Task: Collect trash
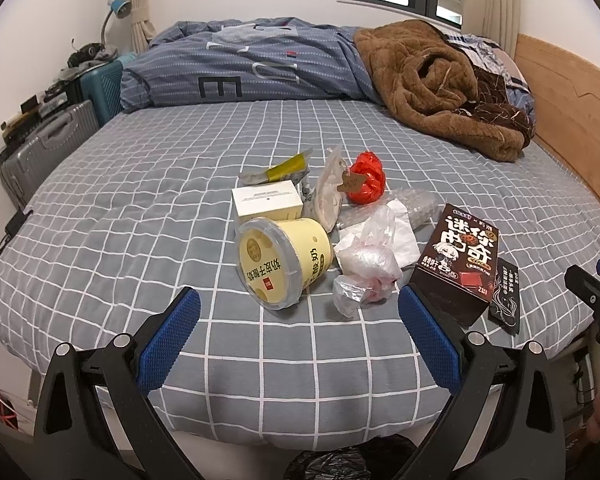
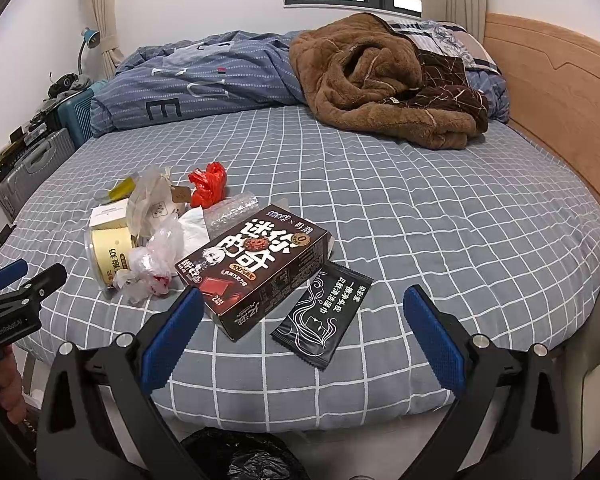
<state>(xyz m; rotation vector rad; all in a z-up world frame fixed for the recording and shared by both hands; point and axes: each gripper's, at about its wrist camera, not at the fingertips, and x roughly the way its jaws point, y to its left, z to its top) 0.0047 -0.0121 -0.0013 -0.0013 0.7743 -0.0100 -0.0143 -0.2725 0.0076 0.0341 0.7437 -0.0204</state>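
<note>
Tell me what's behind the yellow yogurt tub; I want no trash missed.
Behind the yellow yogurt tub stands a white box, with a yellow-green wrapper beyond it. The box's lower part is hidden by the tub.

Left gripper (image 1: 298, 338) and right gripper (image 2: 304, 336) were alike: black plastic arms in a triangular frame, each finger faced inside with a blue dimpled pad (image 2: 434, 338). Silver round screws (image 2: 480, 340) sat behind the pads. White lettering marked the left gripper's body.
</note>
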